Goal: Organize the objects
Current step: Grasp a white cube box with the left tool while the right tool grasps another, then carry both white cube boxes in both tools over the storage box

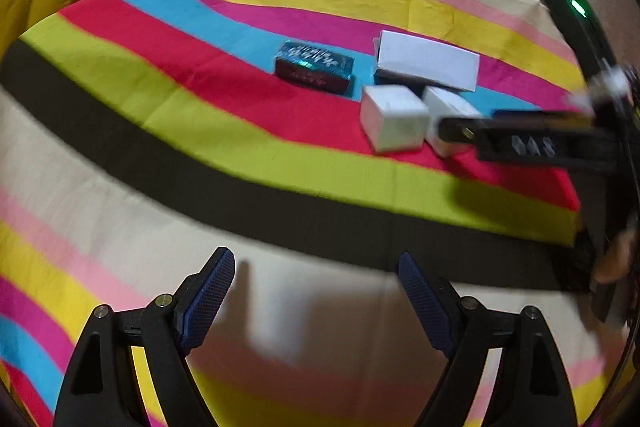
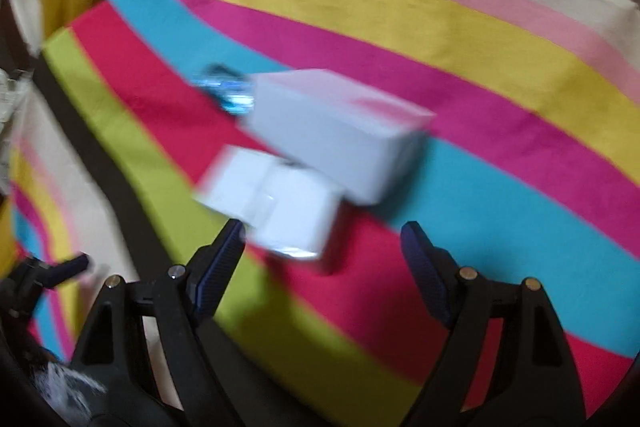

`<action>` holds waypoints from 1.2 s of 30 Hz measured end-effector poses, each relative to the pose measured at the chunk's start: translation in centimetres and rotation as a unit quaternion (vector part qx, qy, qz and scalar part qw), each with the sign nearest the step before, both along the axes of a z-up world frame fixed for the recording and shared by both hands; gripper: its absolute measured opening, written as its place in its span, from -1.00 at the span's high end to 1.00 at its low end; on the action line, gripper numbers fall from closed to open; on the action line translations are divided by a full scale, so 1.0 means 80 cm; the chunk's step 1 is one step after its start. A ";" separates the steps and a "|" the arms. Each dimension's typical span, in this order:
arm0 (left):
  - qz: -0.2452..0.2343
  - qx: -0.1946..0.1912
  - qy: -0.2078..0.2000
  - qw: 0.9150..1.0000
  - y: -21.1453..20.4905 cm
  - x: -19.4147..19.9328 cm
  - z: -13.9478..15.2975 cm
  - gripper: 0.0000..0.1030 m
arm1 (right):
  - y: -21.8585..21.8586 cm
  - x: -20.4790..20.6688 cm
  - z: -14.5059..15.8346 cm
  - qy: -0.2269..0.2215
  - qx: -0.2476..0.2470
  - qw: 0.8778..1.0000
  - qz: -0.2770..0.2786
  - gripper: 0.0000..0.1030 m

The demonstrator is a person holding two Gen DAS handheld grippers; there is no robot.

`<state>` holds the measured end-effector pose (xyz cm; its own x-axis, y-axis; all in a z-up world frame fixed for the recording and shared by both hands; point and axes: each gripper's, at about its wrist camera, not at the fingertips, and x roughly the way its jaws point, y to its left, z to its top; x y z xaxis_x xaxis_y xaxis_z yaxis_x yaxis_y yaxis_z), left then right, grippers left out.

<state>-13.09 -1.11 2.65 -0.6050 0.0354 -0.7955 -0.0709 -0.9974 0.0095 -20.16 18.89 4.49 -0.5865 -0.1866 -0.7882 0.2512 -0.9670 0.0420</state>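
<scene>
While both tools are hovering empty, the step in hand looks like the approach to a first pick.

Left wrist view: the left hand-held gripper (image 1: 316, 301) is hanging w/ jaws apart, nothing btwn the pads, over the cream band of the striped cloth (image 1: 160, 99) covering the counter, well short of the boxes. Count here: 1 teal box (image 1: 314, 71) on the blue/red stripes; 1 long white box (image 1: 428, 61) just right of it; 2 small white cubes, left cube (image 1: 394, 117) and right cube (image 1: 448, 107), side by side in front of the long box. That's 4 items. The right hand-held gripper (image 1: 468, 131) is reaching in from the right edge, its tip overlapping the right cube in this view; contact can't be told.

Right wrist view, blurry: the right hand-held gripper (image 2: 322, 247) is also standing open and empty, the cubes (image 2: 272, 203) lying just ahead of its left finger (image 2: 218, 267), the long box (image 2: 340, 131) beyond, the teal box (image 2: 228, 91) peeking behind that. Same 4 items.

To do it well, I'd say: slow down before closing, centre one cube btwn the pads, square the jaws to its flat faces, and avoid nudging its neighbour, since the two are sitting tight together. The left one is probably best going for the teal box, which is standing clear.
</scene>
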 end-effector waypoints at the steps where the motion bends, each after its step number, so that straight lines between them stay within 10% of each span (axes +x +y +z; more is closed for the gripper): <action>1: -0.003 0.006 -0.001 1.000 0.004 -0.009 0.000 -0.66 | 0.007 0.000 0.000 0.003 0.004 1.000 -0.006 -0.60; 9: -0.014 0.032 -0.007 0.999 0.043 -0.081 -0.006 -0.66 | -0.002 -0.023 -0.012 0.008 -0.011 0.998 0.053 -0.52; 11: -0.013 0.039 -0.014 0.999 0.048 -0.091 -0.010 -0.66 | -0.007 -0.025 -0.014 0.005 -0.007 0.997 0.080 0.27; 18: 0.003 0.006 -0.010 1.000 0.076 -0.132 -0.012 -0.57 | 0.057 0.002 -0.001 0.014 -0.029 0.999 0.024 0.27; 19: 0.007 0.003 -0.004 1.000 0.077 -0.133 -0.010 0.02 | 0.064 0.009 0.000 0.014 -0.031 0.999 0.020 0.27; 20: 0.007 0.009 0.004 1.000 0.077 -0.131 -0.005 0.21 | 0.069 0.016 0.001 0.014 -0.031 0.999 0.017 0.27; 36: -0.003 0.018 -0.017 1.000 0.064 0.022 0.014 0.21 | 0.060 0.114 0.004 0.005 -0.047 0.999 0.027 0.26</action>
<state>-11.30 4.00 3.78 -0.5771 0.0678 -0.8138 -0.0760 -0.9967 -0.0291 -11.08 23.69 4.81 -0.5811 -0.2907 -0.7601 0.3034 -0.9441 0.1291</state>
